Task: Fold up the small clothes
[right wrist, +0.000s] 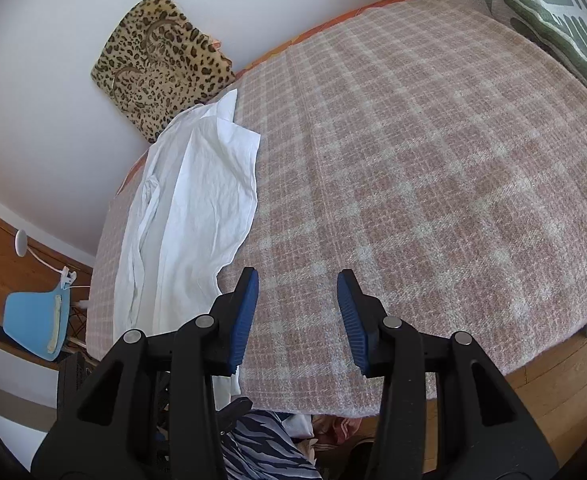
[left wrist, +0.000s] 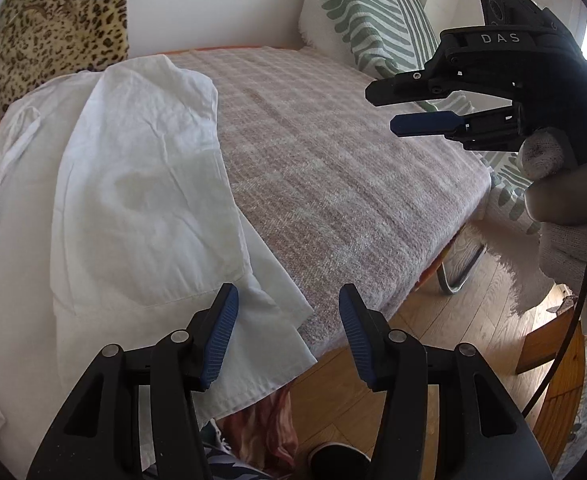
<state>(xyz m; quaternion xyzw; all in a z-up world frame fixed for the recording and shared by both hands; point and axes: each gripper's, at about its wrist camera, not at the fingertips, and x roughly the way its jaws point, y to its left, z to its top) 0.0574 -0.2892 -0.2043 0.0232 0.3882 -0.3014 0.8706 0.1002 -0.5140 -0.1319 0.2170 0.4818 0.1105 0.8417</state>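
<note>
Covering the bed, a pink-and-cream checked blanket takes up most of both views, its near edge dropping to the wooden floor. Along the blanket's left edge lies a white garment, crumpled and partly folded over itself, stretching from the far left corner by the wall to the near edge, where one corner hangs just over. A leopard-print cushion leans on the wall at that far left corner; a green-and-white striped cushion sits at the far right. The left gripper hangs wide open and empty, its left pad just above the garment's near corner. The right gripper is likewise spread wide with nothing between its pads, held over bare blanket just right of the garment.
</note>
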